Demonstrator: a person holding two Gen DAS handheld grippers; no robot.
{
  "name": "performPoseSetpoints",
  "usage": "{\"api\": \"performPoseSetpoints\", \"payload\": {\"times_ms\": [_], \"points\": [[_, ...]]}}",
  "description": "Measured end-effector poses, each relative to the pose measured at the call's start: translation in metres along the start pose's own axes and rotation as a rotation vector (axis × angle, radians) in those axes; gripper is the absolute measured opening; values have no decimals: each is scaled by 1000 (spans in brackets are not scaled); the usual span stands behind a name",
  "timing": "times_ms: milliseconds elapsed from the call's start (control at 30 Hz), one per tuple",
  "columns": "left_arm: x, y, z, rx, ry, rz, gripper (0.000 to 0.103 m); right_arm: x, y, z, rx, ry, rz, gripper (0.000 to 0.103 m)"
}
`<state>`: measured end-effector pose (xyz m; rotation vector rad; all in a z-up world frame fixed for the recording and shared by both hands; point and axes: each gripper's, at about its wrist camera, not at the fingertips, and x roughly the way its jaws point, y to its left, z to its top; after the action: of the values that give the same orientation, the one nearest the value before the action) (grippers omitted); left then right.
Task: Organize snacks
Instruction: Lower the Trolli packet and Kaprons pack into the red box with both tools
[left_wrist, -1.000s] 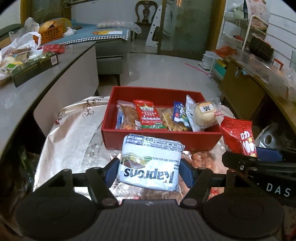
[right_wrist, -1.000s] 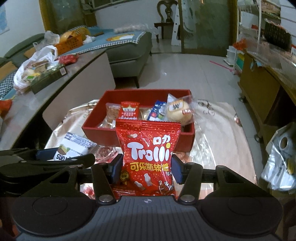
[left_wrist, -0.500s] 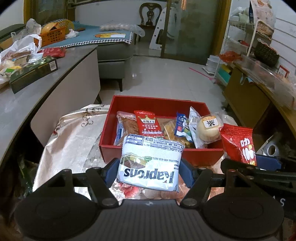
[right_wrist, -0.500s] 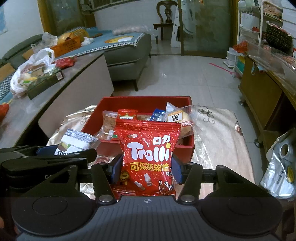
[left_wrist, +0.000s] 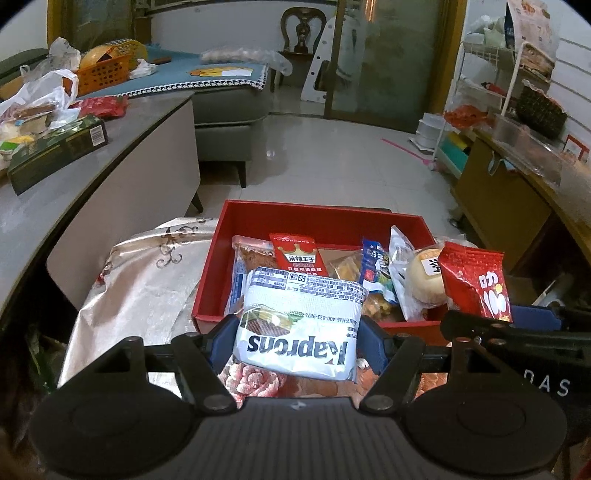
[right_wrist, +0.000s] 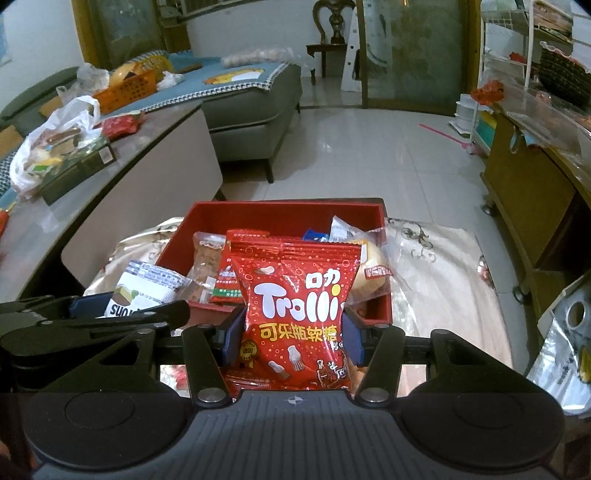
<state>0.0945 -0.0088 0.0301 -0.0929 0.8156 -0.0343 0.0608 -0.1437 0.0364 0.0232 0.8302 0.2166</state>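
Note:
My left gripper (left_wrist: 297, 343) is shut on a white Kaprons wafer pack (left_wrist: 301, 325) and holds it just in front of the near wall of the red box (left_wrist: 314, 218). My right gripper (right_wrist: 291, 338) is shut on a red Trolli candy bag (right_wrist: 295, 306), also held before the red box (right_wrist: 280, 214). The box holds several snack packets and a round bun (left_wrist: 426, 277). The Trolli bag shows at the right of the left wrist view (left_wrist: 476, 284); the wafer pack shows at the left of the right wrist view (right_wrist: 144, 291).
The box stands on a low table under a shiny silver cloth (left_wrist: 140, 273). A grey counter (left_wrist: 55, 192) with a green box and bags runs along the left. A wooden cabinet (right_wrist: 524, 199) stands at the right, a grey sofa behind.
Both grippers have lifted and drawn closer over the near edge of the red box, each still holding its pack.

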Motion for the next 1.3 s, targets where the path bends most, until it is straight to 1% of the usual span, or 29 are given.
{"api": "performPoseSetpoints", "payload": {"times_ms": [500,833,1300], "points": [[15,-2,16,0,-7,19,62,19,-5,18,10,1,3,62],[35,-4,32,-1,-6,34,62,33,-7,29,9,9,-3,62],[61,-1,46,4,2,54,62,59,-7,46,9,29,-11,62]]}}
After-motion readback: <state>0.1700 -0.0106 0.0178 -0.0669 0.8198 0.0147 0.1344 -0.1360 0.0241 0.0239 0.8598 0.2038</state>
